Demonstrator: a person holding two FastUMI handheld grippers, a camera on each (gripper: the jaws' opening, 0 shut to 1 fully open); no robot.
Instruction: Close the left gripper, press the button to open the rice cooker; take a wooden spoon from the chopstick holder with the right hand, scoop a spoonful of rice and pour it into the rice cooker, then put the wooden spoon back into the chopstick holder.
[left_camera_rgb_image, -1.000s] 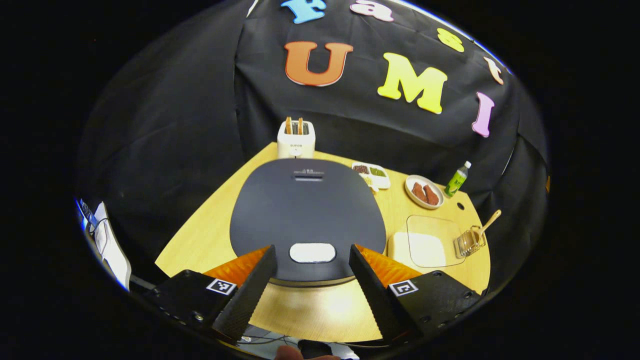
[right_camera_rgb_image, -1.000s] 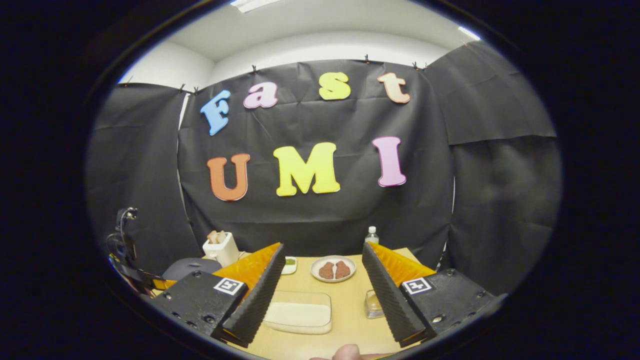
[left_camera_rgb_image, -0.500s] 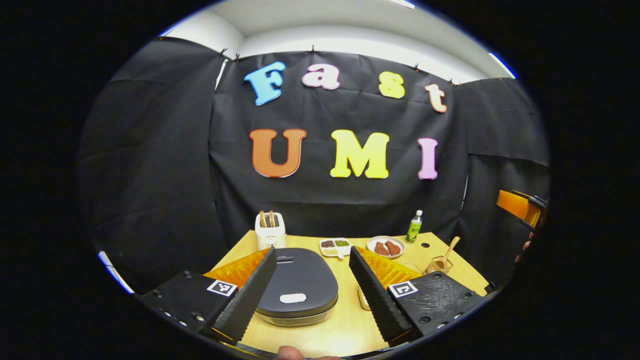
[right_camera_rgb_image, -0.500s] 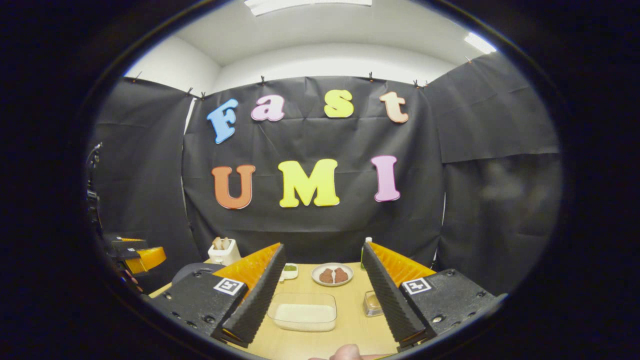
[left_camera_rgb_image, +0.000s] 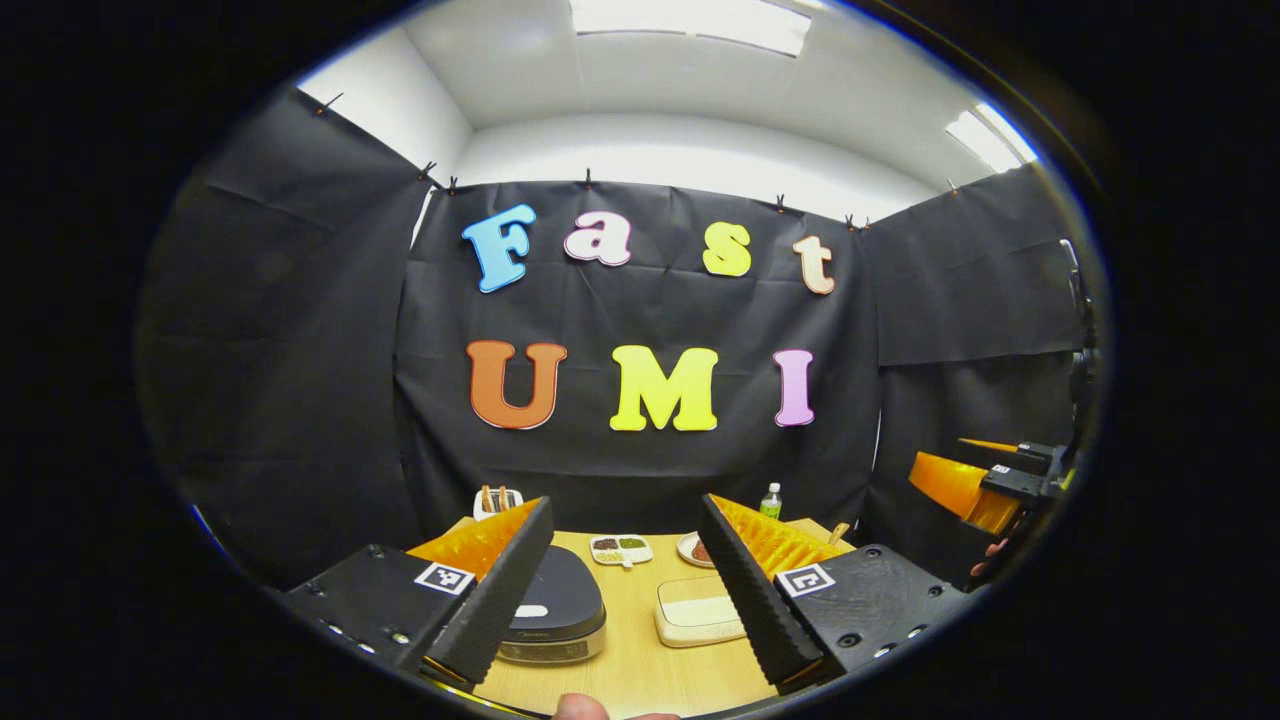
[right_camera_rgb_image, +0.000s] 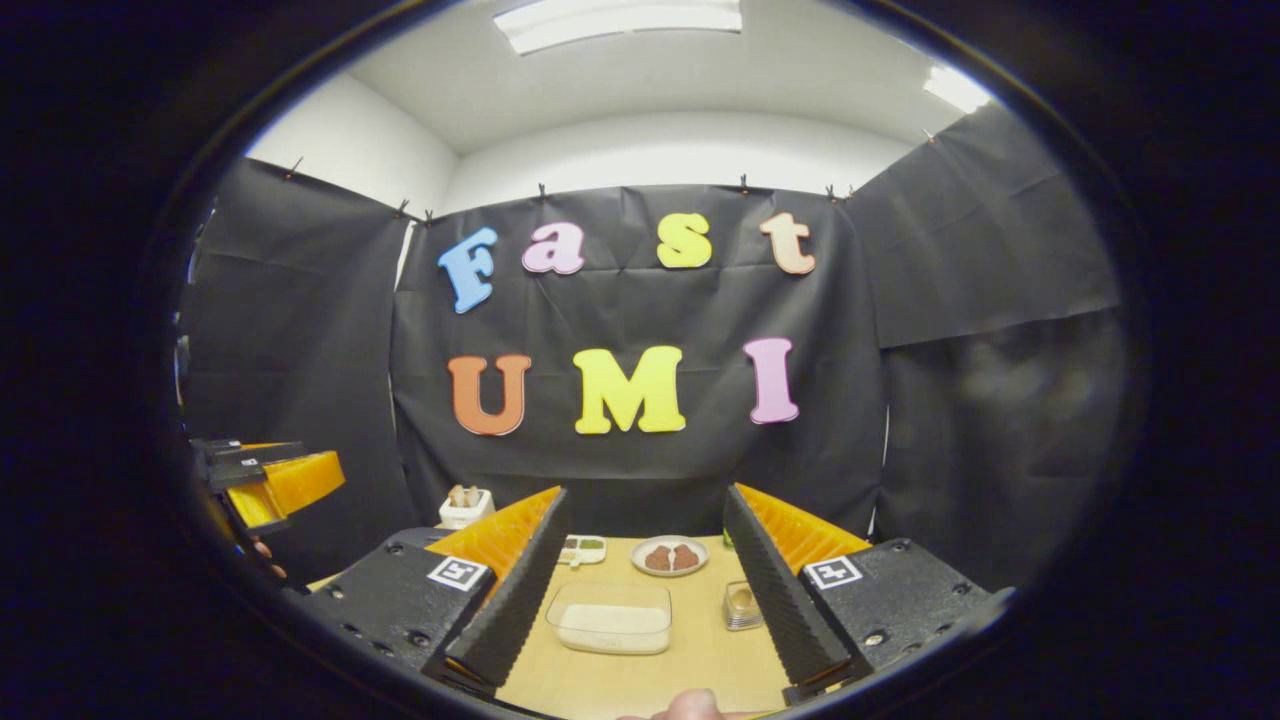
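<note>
The dark rice cooker (left_camera_rgb_image: 556, 604) stands on the wooden table (left_camera_rgb_image: 630, 660) with its lid down and a white button (left_camera_rgb_image: 530, 610) at its front. My left gripper (left_camera_rgb_image: 625, 508) is open and held well back from the cooker, with nothing between its fingers. A clear box of rice (right_camera_rgb_image: 610, 620) lies mid-table. To its right is the chopstick holder (right_camera_rgb_image: 741, 606), with the wooden spoon's handle (left_camera_rgb_image: 838, 532) sticking up from it. My right gripper (right_camera_rgb_image: 646, 495) is open and empty, back from the table. Each gripper also appears to the side: right gripper (left_camera_rgb_image: 975, 485), left gripper (right_camera_rgb_image: 272, 482).
At the back of the table stand a white toaster (left_camera_rgb_image: 495, 500), a divided dish (left_camera_rgb_image: 620, 548), a plate of brown food (right_camera_rgb_image: 668, 556) and a green bottle (left_camera_rgb_image: 770, 500). A thumb tip (right_camera_rgb_image: 690, 705) shows at the bottom edge.
My left gripper has drawn back and tilted up from just above the cooker lid, so the cooker looks small now. The right gripper also pulled back a little. Both stay open.
</note>
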